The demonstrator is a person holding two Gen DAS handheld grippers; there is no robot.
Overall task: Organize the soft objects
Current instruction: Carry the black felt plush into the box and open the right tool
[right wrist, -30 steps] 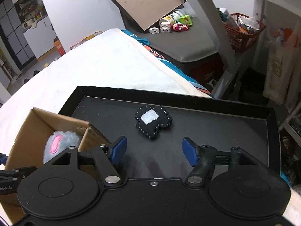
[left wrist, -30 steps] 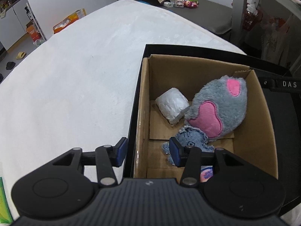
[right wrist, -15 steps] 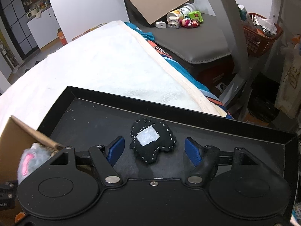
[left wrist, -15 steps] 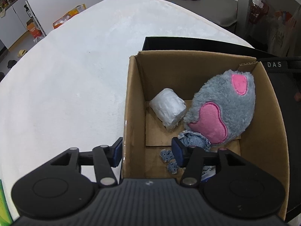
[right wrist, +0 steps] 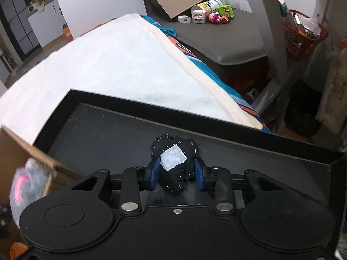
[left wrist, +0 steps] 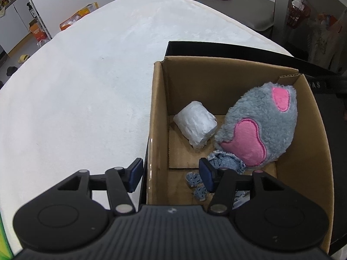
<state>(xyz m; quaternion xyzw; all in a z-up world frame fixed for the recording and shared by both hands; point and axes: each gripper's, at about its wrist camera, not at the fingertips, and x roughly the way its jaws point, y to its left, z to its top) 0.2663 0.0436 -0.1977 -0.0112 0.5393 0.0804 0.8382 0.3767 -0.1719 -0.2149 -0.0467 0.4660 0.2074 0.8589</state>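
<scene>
A: What have the right tongs point(right wrist: 176, 176) got?

B: A small black fabric pouch point(right wrist: 173, 164), edged in white running stitches with a pale square patch sewn on its face. The blue pads press it from both sides, so it bunches up between them, just above the floor of the black tray point(right wrist: 104, 134).

A: And off to the left of those tongs?

B: A corner of the cardboard box point(right wrist: 13, 147), with a blurred bit of grey and pink fur poking over its edge. Beyond the tray lies the white bed cover point(right wrist: 121, 65).

A: The left tongs point(left wrist: 171, 174)?

B: Spread wide and holding nothing. They straddle the near left wall of the cardboard box point(left wrist: 156, 119): one pad outside, the other inside.

A: What sits inside the box?

B: Right by the inner pad, a frayed blue denim piece point(left wrist: 225, 162) with loose scraps on the box floor. Just ahead of it and to the right leans a fluffy grey plush toy point(left wrist: 260, 127) with pink patches outlined in darker pink. Ahead and left of that, touching it, a roll wrapped in crinkled white plastic point(left wrist: 196, 126) lies on its side
</scene>
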